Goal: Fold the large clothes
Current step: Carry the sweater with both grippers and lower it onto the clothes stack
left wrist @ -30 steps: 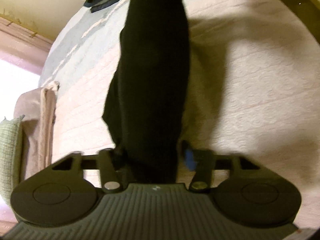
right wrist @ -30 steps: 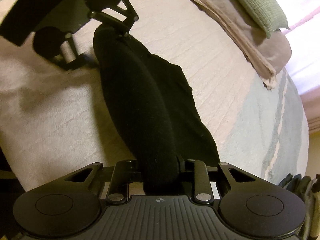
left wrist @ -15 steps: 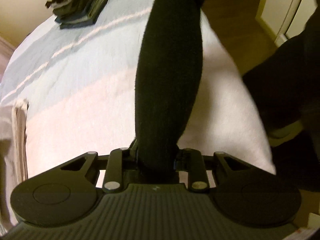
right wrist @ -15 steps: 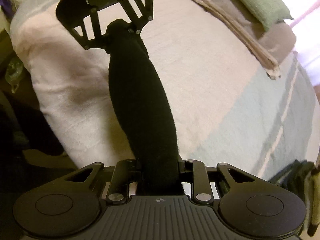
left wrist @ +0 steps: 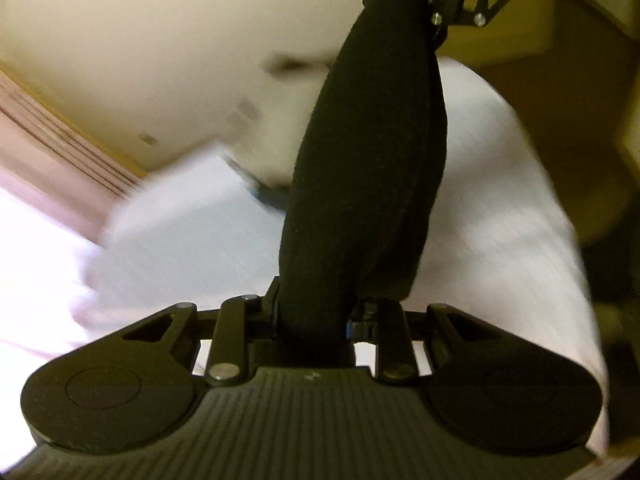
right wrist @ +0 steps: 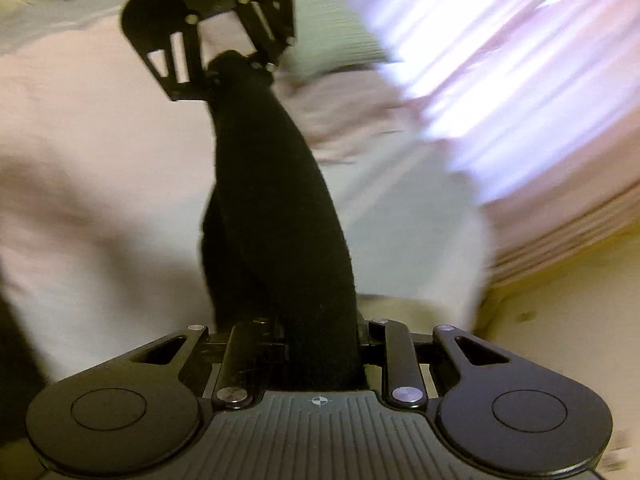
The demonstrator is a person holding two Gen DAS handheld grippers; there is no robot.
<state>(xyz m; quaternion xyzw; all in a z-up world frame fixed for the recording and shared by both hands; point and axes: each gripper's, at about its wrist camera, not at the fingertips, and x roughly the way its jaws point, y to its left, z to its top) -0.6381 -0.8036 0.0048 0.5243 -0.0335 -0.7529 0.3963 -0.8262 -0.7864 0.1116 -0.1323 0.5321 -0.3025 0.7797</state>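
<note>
The garment [left wrist: 368,184] is black cloth, matt, with a fine knit-like nap that takes no shine. The left gripper [left wrist: 312,312] is matt black plastic, its body ribbed, with small bright metal rivets; the right gripper [right wrist: 320,344] has the same matt plastic, ribbing and metal pins. The bedspread [right wrist: 92,184] is pale matt cloth, its texture lost in blur. The pillow [right wrist: 332,36] looks like green woven cloth. The wall [left wrist: 152,40] looks matt and smooth.
</note>
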